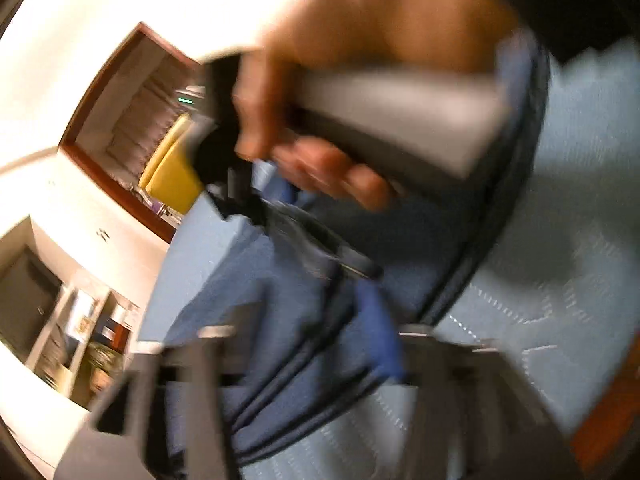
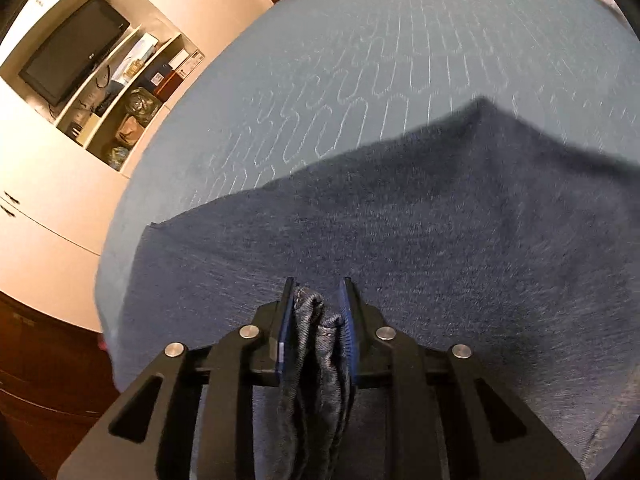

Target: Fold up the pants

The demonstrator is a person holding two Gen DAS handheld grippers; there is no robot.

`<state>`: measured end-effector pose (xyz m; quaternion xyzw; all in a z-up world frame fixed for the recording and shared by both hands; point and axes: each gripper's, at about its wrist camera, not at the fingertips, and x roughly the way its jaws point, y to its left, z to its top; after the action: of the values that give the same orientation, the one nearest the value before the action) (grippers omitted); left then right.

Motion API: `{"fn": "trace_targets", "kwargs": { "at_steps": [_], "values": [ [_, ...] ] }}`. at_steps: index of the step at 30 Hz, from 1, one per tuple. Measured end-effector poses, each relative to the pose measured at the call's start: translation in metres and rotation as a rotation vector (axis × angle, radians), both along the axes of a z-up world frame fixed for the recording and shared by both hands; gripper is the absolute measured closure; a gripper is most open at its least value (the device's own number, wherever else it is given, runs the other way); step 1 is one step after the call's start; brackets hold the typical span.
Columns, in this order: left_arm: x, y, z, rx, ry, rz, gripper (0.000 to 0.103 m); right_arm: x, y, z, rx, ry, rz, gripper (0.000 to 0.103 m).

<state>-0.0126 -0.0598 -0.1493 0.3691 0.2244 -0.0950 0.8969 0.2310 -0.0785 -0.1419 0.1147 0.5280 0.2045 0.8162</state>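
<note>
My right tongs (image 2: 318, 312) pinch a bunched fold of the pants (image 2: 400, 240), which lie spread on the blue bedspread (image 2: 360, 60). My left tongs (image 1: 316, 360) stand wide over the fabric.

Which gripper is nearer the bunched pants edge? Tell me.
Right. The right gripper has the bunched pants edge between its fingers; the left gripper stands open over another stretch of cloth, apart from it.

No legible text anywhere.
</note>
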Motion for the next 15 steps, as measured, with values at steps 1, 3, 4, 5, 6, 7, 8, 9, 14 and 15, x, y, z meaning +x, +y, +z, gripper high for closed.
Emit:
{"fn": "trace_targets", "kwargs": {
  "at_steps": [1,3,4,5,6,7,8,9,14,15],
  "values": [
    [-0.004,0.010,0.013,-0.066,0.010,0.012,0.034,-0.002,-0.001,0.009,-0.022,-0.035,-0.024,0.066],
    [-0.005,0.042,0.036,-0.237,0.064,0.082,0.037,-0.012,-0.013,0.034,-0.062,-0.129,-0.080,0.049],
    [-0.003,0.073,0.048,-0.350,0.082,0.162,0.050,-0.020,-0.017,0.046,-0.088,-0.178,-0.105,0.044],
    [0.001,0.096,0.056,-0.414,0.086,0.229,0.065,-0.033,-0.020,0.060,-0.117,-0.245,-0.121,0.042],
    [0.006,0.121,0.062,-0.469,0.089,0.300,0.072,-0.044,-0.018,0.068,-0.137,-0.284,-0.123,0.041],
    [0.015,0.153,0.067,-0.535,0.102,0.378,0.082,-0.055,-0.011,0.073,-0.165,-0.313,-0.115,0.040],
    [0.024,0.172,0.067,-0.566,0.119,0.410,0.085,-0.071,-0.001,0.076,-0.202,-0.339,-0.094,0.035],
    [0.030,0.182,0.067,-0.576,0.131,0.426,0.085,-0.086,0.010,0.075,-0.217,-0.359,-0.072,0.028],
    [0.080,0.231,0.025,-0.633,0.316,0.514,0.086,-0.130,0.053,0.044,-0.297,-0.332,-0.039,0.016],
    [0.087,0.235,0.013,-0.615,0.370,0.535,0.086,-0.130,0.061,0.039,-0.330,-0.319,-0.061,0.015]
  ]
}}
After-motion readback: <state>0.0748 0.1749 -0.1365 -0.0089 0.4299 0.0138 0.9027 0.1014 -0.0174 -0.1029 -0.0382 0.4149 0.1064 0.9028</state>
